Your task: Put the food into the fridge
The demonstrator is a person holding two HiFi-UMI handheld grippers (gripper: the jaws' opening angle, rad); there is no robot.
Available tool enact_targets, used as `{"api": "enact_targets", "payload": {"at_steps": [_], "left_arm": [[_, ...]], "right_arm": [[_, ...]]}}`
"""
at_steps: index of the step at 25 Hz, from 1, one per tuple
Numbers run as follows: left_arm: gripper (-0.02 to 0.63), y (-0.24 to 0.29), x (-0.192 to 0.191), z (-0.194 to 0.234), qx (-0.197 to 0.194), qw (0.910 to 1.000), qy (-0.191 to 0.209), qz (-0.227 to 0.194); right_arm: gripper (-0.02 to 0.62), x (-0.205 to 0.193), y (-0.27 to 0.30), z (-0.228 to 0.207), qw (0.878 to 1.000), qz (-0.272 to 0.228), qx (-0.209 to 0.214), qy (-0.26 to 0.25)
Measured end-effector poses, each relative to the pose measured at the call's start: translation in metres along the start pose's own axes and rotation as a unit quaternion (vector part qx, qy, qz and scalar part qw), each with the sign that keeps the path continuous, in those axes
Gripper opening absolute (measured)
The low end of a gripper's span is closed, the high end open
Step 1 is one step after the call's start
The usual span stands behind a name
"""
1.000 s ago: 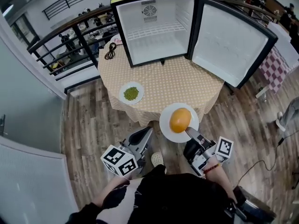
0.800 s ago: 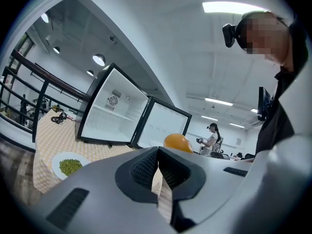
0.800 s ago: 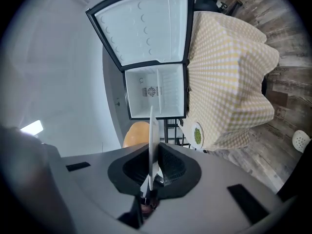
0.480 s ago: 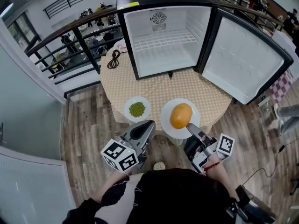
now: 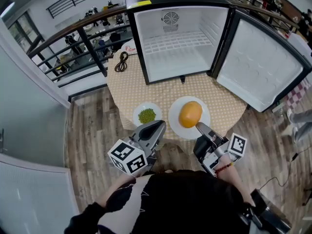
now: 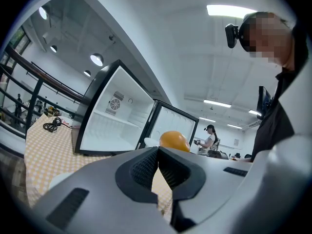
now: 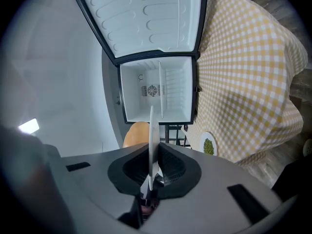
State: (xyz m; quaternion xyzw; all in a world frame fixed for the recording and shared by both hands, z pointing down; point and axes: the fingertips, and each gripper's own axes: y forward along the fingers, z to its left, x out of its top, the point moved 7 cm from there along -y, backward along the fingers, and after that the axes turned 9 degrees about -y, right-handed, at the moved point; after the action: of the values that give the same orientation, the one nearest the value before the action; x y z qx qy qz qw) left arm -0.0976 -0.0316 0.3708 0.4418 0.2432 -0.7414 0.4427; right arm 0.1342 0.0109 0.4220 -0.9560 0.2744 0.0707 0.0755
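A white plate (image 5: 176, 126) carries a round orange food (image 5: 190, 114). My right gripper (image 5: 199, 126) is shut on the plate's near rim and holds it over the table's near edge, to the right of a small plate of green food (image 5: 146, 115). In the right gripper view the plate's rim (image 7: 151, 126) stands edge-on between the pads of the right gripper (image 7: 152, 152), with the orange food (image 7: 136, 134) behind. My left gripper (image 5: 159, 126) is shut and empty, just below the small plate; its jaws (image 6: 158, 152) touch. The open fridge (image 5: 180, 43) stands empty at the table's far side.
The round table (image 5: 146, 89) has a checked yellow cloth. The fridge door (image 5: 263, 62) swings out to the right. A coiled black cable (image 5: 121, 61) lies left of the fridge. A railing runs behind the table, and wooden floor lies all round it.
Both grippers have moved forward toward the table. The plate with the orange food has gone from over the floor to over the table's near edge.
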Motion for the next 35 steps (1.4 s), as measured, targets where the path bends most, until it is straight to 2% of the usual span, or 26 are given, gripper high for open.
{"api": "enact_targets", "payload": {"at_steps": [23, 31, 35], "left_arm": [[0.012, 0.004, 0.001, 0.015, 0.004, 0.9998, -0.017, -0.008], [0.012, 0.009, -0.013, 0.019, -0.014, 0.9989, -0.041, 0.015], [0.012, 0.023, -0.010, 0.026, -0.019, 0.9992, -0.021, 0.029]], "right_arm": [[0.029, 0.005, 0.023, -0.008, 1.000, 0.018, -0.024, 0.004], [0.029, 0.005, 0.022, -0.017, 0.999, 0.014, -0.045, 0.007], [0.029, 0.018, 0.028, -0.023, 0.999, 0.013, -0.051, 0.011]]}}
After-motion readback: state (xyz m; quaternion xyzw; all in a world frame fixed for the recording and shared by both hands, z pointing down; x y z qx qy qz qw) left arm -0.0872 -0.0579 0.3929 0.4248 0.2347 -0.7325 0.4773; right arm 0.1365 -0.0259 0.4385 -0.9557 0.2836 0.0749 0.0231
